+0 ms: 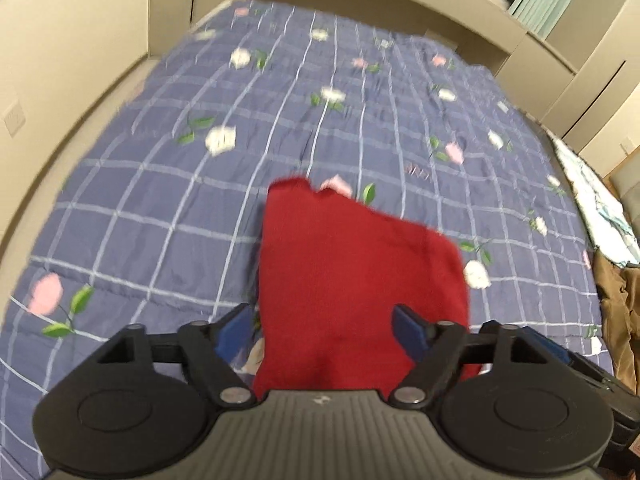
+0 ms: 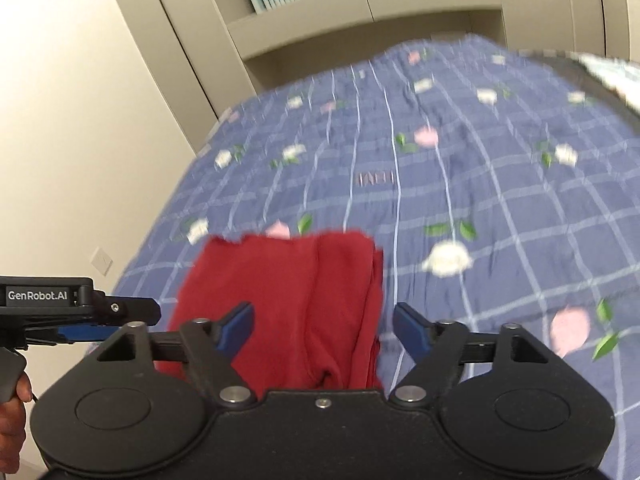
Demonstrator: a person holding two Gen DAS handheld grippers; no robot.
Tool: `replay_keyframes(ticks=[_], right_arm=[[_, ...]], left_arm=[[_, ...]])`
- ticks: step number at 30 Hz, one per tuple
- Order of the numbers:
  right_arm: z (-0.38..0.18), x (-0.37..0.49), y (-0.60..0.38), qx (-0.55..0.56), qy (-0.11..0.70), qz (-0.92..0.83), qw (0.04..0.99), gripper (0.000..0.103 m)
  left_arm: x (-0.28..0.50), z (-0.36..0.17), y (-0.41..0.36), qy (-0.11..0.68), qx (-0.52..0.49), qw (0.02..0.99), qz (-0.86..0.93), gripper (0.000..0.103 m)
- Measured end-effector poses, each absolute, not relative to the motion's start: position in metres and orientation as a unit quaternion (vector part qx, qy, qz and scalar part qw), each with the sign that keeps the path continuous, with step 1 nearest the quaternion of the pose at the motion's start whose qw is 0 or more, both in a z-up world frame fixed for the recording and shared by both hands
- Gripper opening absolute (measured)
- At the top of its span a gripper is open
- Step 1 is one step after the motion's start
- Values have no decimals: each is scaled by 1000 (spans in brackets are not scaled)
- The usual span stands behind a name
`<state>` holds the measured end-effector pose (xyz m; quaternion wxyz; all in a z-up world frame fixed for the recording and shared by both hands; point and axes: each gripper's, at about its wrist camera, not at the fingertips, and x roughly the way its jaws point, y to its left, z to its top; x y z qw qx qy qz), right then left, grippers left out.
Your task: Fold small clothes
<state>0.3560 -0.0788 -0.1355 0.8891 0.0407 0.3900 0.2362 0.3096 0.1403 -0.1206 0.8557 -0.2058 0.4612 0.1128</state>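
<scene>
Left and right wrist views, both motion-blurred. I had the red garment [image 1: 352,280] lying on the bed [image 1: 160,208], near its close edge, already doubled over on itself, with layered edges visible along one side in the right view. It sat directly ahead of both tools and reached back under their bodies.

The left tool [image 1: 326,330] stood with its blue pads apart, the cloth passing between them; I could not see either pad touching it. The right tool [image 2: 324,328] was likewise spread wide, with nothing clamped; the garment's layered edge lay between its pads.

Risks, as I judged them: the blur suggested quick motion, and closing a tool at that speed could pinch only the top layer, pulling the fold open. Closing too low could also catch the checked floral bedspread [image 2: 500,184], which was wrinkled and soft, and drag it up with the garment. The two tools worked close together, the left one's body [image 2: 60,300] just beside the right tool, so a collision was possible.

Surroundings: beige cupboards [image 1: 560,40] behind the bed, a patterned cloth [image 1: 600,216] and brown fabric [image 1: 616,312] at the bed's far side, well apart from the garment. Nothing stood between the tools and it.
</scene>
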Motion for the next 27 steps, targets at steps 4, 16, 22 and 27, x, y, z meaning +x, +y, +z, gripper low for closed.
replay_keyframes(ticks=[4, 16, 22, 27], right_arm=[[-101, 343, -87, 38, 360, 247, 899, 92], [-17, 268, -109, 35, 302, 249, 920, 102], [14, 209, -110, 36, 281, 228, 931, 102], [33, 151, -107, 33, 267, 213, 939, 102]], left_arm=[[294, -83, 132, 431, -197, 872, 126, 98], [215, 9, 110, 355, -126, 912, 161, 102], [161, 31, 103, 331, -117, 926, 141, 102], [114, 43, 100, 323, -114, 932, 123, 102]])
